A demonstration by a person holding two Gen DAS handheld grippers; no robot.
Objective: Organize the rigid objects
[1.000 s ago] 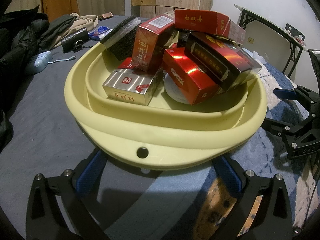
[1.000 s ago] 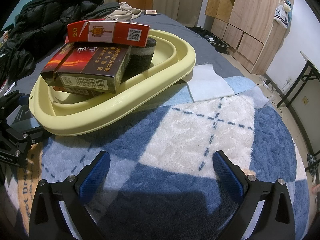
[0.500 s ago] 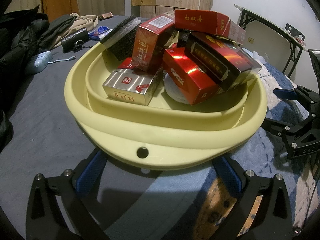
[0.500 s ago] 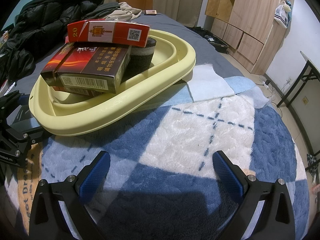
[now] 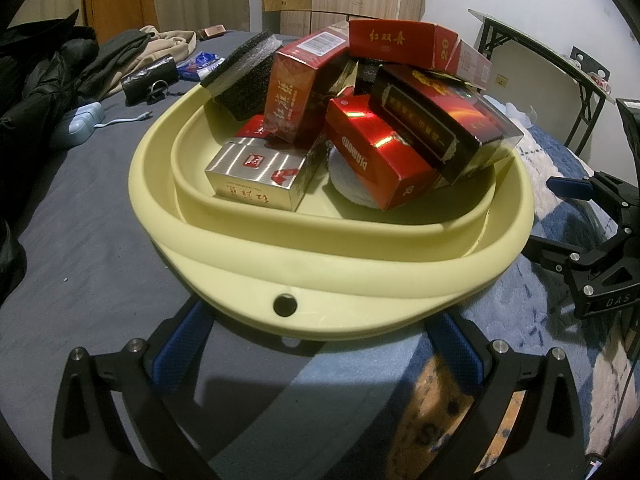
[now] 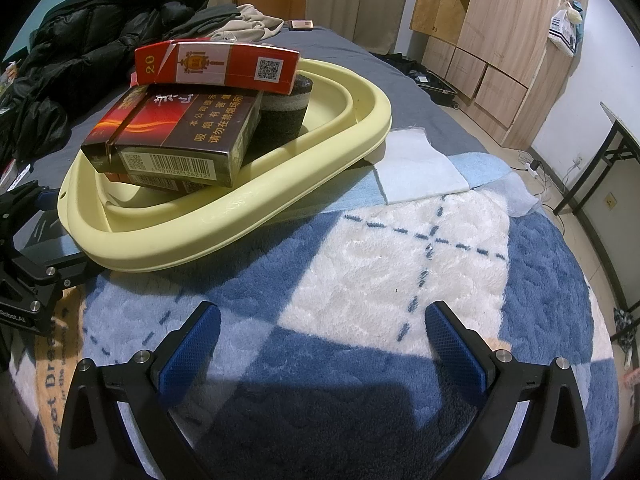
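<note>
Yellow basin (image 5: 328, 280) on the bed, piled with cigarette boxes (image 5: 380, 160) and a black sponge (image 5: 244, 76) so loose items stay together; left gripper (image 5: 316, 344) spread wide at its near rim, right gripper (image 6: 316, 336) spread, empty over blue-white blanket (image 6: 380, 264).

A bed (image 5: 76, 208) with a grey sheet carries a yellow basin (image 5: 320, 264), a blue-and-white plush blanket (image 6: 380, 264), dark jackets (image 6: 92, 52), a pouch (image 5: 149, 80) and a cable (image 5: 124, 119).
</note>
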